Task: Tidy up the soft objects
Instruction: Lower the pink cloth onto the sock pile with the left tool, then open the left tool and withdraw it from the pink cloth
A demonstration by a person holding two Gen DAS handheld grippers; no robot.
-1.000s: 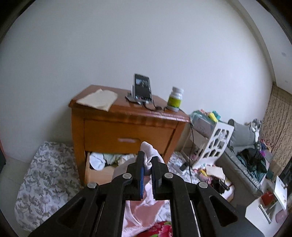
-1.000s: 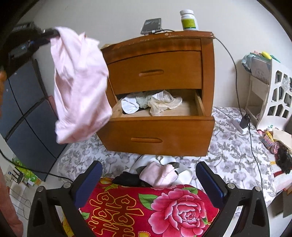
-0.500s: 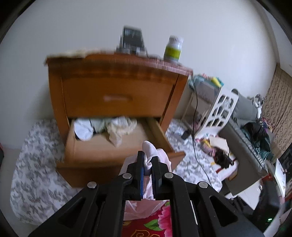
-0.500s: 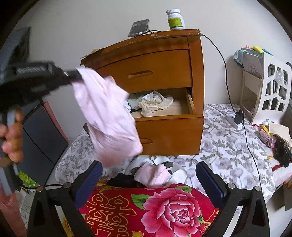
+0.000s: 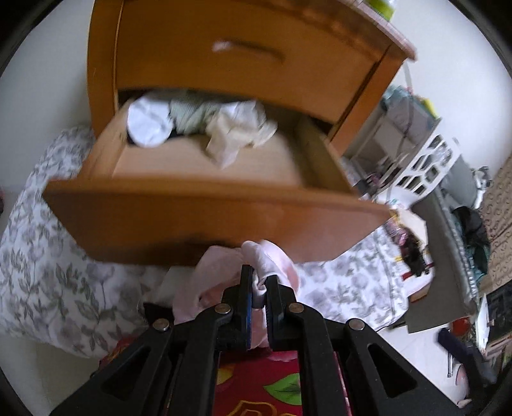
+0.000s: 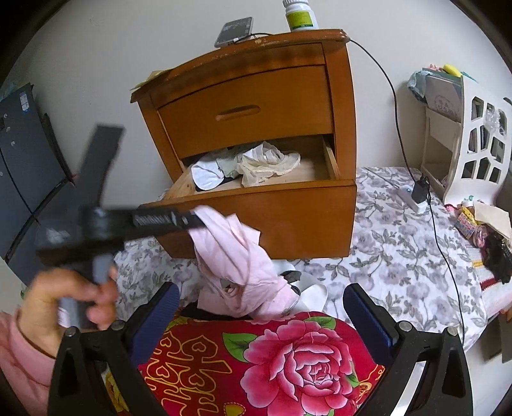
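- White walls back a wooden nightstand (image 6: 256, 105) that stands on a floral quilt (image 6: 400, 249).
- Its bottom drawer (image 6: 256, 211) is pulled out; the top one is closed.
- Crumpled pale clothes (image 6: 256, 163) lie bunched at the back of the drawer, and the front of its floor is bare.
- On the nightstand's top sit a phone (image 6: 235, 30) and a green-labelled bottle (image 6: 300, 16), near the back edge.
- A black cable (image 6: 396, 105) runs from the top down to a plug on the quilt.
- To the right, a white cut-out rack (image 6: 473, 137) stands against the wall.
- The left hand-held gripper (image 5: 259, 288) is pinched tight on a pink garment (image 6: 236, 256), a fold squeezed between its jaws.
- The garment hangs in front of the drawer's face, below its rim, its lower end reaching a small heap of clothes on the quilt.
- A hand (image 6: 67, 297) in a pink sleeve grips the left tool's handle.
- The right hand-held gripper (image 6: 259, 307) has its jaws spread wide with nothing between them, poised over a red rose-print cloth (image 6: 272, 358).
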